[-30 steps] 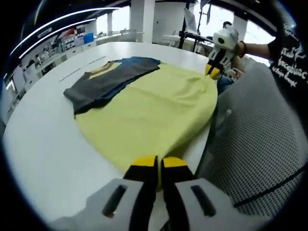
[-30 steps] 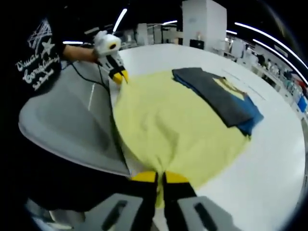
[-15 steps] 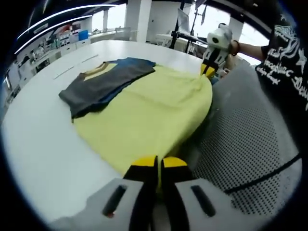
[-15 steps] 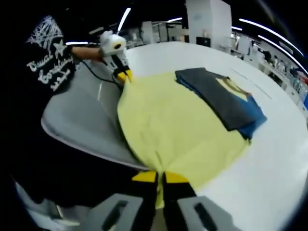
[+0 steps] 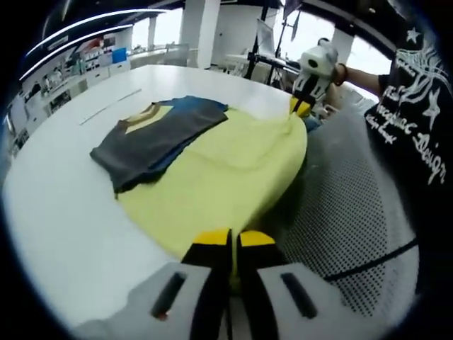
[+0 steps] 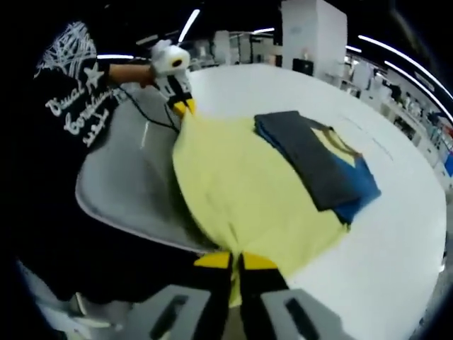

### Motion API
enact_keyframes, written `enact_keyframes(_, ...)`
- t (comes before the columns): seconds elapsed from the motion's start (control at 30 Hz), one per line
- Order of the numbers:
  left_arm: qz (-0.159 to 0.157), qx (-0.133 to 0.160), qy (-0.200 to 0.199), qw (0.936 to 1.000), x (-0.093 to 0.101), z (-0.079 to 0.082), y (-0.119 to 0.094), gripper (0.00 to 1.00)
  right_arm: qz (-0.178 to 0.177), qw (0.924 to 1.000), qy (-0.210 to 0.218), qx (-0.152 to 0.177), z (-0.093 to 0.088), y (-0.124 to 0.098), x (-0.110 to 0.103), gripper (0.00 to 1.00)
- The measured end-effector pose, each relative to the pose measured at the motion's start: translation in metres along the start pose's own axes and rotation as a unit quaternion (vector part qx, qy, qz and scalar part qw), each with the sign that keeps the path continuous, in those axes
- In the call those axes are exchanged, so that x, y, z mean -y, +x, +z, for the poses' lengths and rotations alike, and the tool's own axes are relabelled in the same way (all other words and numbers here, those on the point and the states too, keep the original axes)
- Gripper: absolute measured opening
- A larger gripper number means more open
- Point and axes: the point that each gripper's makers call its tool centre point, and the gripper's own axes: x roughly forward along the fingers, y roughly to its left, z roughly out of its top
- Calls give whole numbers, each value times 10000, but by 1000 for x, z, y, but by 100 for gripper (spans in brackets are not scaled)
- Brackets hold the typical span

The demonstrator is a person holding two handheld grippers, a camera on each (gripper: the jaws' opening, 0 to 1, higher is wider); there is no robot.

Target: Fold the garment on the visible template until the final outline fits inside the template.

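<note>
A pale yellow garment [image 5: 223,166] lies spread on the white round table [image 5: 64,212], with its near edge lifted off the table side. My left gripper [image 5: 230,244] is shut on one hem corner. The right gripper [image 5: 299,108], seen at the far corner, is shut on the other. In the right gripper view the same yellow garment [image 6: 237,191] stretches from my right gripper [image 6: 235,262] up to the left gripper [image 6: 181,106]. A folded dark grey and blue shirt [image 5: 152,133] rests on the garment's far part, also seen as the folded shirt [image 6: 318,164].
A grey mesh chair back [image 5: 354,234] stands right beside the table edge, under the lifted hem; the chair [image 6: 134,177] is also seen. A person in a black printed shirt [image 5: 417,142] stands behind it. Shelves and desks fill the room's background.
Both grippers have drawn the yellow hem a little further off the table edge toward the chair. The yellow cloth looks narrower and the folded shirt has slid slightly closer.
</note>
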Motion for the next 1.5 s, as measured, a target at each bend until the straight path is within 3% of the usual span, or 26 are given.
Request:
enact_keyframes(0.2,316,289,164,9989,-20,29,-15,0,-504,9983,-44,302,20,-12,24,0)
enact_keyframes(0.33,408,418,236,9980,-21,51,-20,0,-810,9958,-156,405,32,-22,38,0)
enact_keyframes(0.6,777,580,191,9951,-54,72,-22,0,-1173,9911,-447,453,56,-31,67,0)
enact_keyframes(0.67,1102,397,207,9929,-75,78,-24,0,-1236,9900,-500,464,62,-31,75,0)
enact_keyframes(0.97,1630,578,247,9846,-112,124,-19,0,-1740,9816,-673,415,84,-33,118,0)
enact_keyframes(1.13,1784,601,310,9816,-129,133,-16,0,-1917,9782,-695,402,92,-33,140,0)
enact_keyframes(1.23,2029,459,672,9758,-138,138,-17,0,-2090,9734,-810,462,103,-33,155,0)
enact_keyframes(1.37,2092,515,670,9742,-153,145,-17,0,-2274,9685,-971,312,111,-30,172,0)
enact_keyframes(1.5,2174,653,345,9733,-170,148,-14,0,-2467,9624,-1132,112,114,-25,186,0)
